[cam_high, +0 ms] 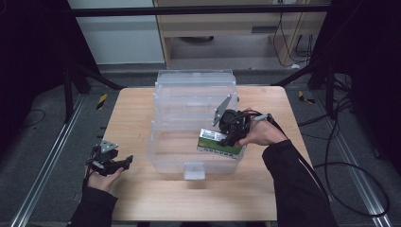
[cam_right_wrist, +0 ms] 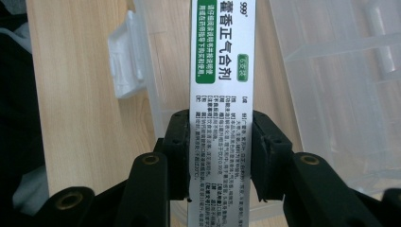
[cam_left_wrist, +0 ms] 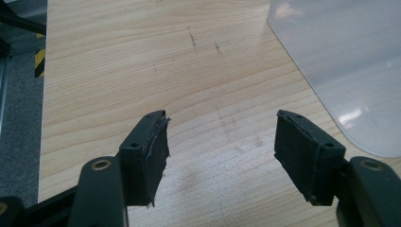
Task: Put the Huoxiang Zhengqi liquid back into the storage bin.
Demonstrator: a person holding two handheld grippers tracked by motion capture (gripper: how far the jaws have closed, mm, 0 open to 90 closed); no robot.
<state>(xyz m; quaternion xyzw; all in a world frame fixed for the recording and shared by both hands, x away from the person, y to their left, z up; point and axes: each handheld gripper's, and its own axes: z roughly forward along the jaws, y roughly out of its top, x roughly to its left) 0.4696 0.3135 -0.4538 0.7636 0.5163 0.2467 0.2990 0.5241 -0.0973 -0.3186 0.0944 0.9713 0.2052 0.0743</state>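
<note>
Right tool (cam_high: 226, 137): clenched on the medicine box (cam_high: 218, 142), jaws pressing its two long sides; in the right gripper view (cam_right_wrist: 221, 156) the box (cam_right_wrist: 222, 71) runs straight out between the jaws, white and green face with printed text toward the camera.
Medicine box position: held at the right front part of the clear bin (cam_high: 163, 156), over its open top, tilted a little; cannot tell if it touches the bin's rim or floor.
Clear bin: sits mid surface (cam_high: 137, 198), lid hinged open toward the far side, white latch (cam_high: 194, 171) on the near wall; latch also seen in the right gripper view (cam_right_wrist: 126, 61), left of the box.
Left tool (cam_high: 126, 162): released, jaws wide apart, nothing between them; hovers low near the left front of the surface, well apart from the bin.
Left gripper view: tool (cam_left_wrist: 221, 151) over bare wood surface (cam_left_wrist: 118, 71), pads (cam_left_wrist: 153, 156) worn at the edges; a corner of translucent plastic, the bin (cam_left_wrist: 350, 71), at upper right.
Hands: right hand (cam_high: 260, 135) wraps the right tool, dark sleeve; left hand (cam_high: 101, 179) holds the left tool from below.
</note>
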